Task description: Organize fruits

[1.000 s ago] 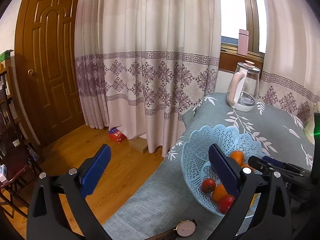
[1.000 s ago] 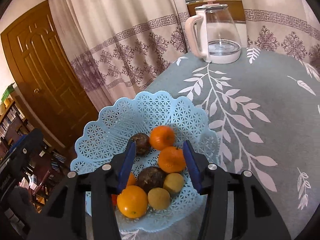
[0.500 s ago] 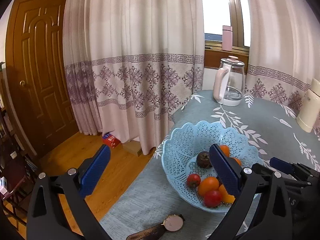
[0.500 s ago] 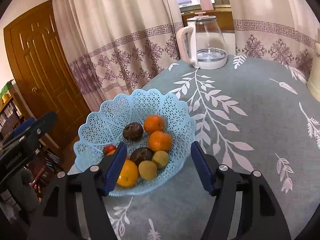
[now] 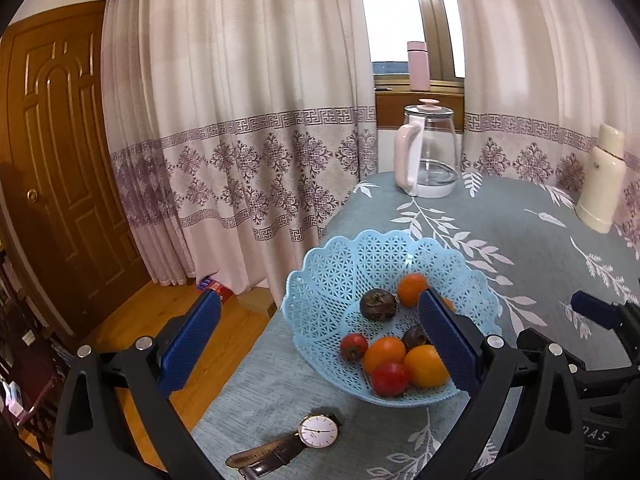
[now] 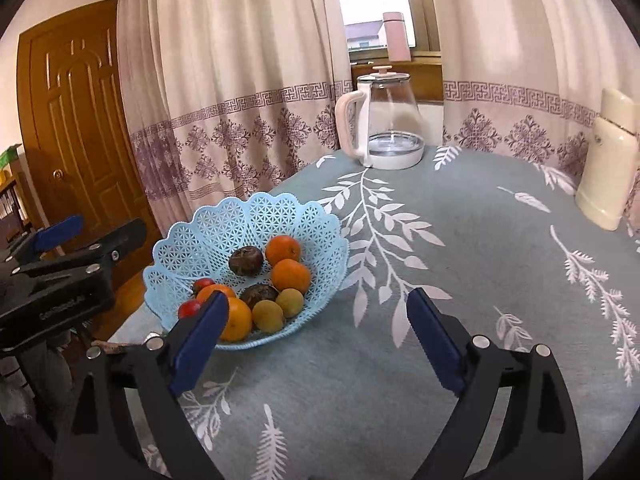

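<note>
While both tools hang above the worktop point(image 6: 460, 208) with nothing between their pads, the risks lie mostly at the near left edge. Farthest left, the left tool point(image 5: 316, 344) has its blue pads spread wide and empty, one out over the floor, the other overlapping the basket in view. Just below it, a wristwatch point(image 5: 318, 434) with a brown strap lies close to the worktop's edge; a careless sweep of that tool could knock it to the floor. Next right, the pale blue lattice basket point(image 6: 208, 232) sits near the same edge and holds all the visible fruit: oranges point(image 6: 291, 275), small red fruits point(image 6: 189, 309), two dark round ones and two yellowish ones. It looks light, so a push on its rim might tip it or slide it off. The right tool point(image 6: 316, 340) is likewise spread apart and empty, above bare cloth beside the basket. Farther right, a glass kettle point(image 6: 390, 120) and a cream flask point(image 6: 608, 172) stand well apart from it. Pale lettering on each tool body is partly hidden; the watch dial's print is too small to read.
</note>
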The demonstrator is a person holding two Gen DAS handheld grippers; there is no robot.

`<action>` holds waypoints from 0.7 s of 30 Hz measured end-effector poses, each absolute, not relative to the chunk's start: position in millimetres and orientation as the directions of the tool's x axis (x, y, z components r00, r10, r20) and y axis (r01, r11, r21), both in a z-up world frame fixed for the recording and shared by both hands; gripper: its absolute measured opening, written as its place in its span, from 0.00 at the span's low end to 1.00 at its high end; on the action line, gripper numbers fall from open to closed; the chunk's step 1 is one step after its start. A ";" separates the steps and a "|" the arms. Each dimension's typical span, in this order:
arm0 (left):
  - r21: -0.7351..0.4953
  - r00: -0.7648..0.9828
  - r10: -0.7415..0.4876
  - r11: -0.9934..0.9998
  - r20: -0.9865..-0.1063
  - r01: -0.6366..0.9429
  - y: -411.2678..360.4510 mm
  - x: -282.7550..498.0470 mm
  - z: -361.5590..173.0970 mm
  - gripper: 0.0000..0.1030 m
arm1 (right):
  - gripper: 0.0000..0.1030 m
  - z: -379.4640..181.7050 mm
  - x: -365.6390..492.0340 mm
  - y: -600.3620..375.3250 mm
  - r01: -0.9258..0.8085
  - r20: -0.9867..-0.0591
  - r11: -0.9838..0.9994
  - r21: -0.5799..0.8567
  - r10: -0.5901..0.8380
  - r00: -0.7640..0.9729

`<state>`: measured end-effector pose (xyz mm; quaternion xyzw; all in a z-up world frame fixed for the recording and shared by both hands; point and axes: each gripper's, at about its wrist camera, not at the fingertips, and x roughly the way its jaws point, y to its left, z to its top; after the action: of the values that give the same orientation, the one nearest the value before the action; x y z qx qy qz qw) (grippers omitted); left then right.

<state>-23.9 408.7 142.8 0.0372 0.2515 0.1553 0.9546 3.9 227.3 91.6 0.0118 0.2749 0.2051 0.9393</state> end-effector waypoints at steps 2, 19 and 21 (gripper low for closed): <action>0.160 0.823 0.316 0.949 -0.471 -0.273 405.0 -24.3 140.6 0.97 | 0.91 90.3 0.6 225.3 -0.376 -0.510 0.919 0.123 0.383 0.770; 0.186 0.809 0.330 0.944 -0.486 -0.273 399.0 -28.0 125.4 0.97 | 0.95 82.9 -8.7 228.1 -0.329 -0.531 0.944 0.018 0.288 0.797; 0.187 0.807 0.334 0.942 -0.486 -0.278 399.5 -28.4 124.9 0.97 | 0.95 81.7 -7.9 229.4 -0.317 -0.540 0.948 0.003 0.268 0.798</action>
<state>-28.4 399.5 125.0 0.0532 0.2652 0.1613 0.9491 -7.9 229.4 81.7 -0.0435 0.2779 0.1545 0.9471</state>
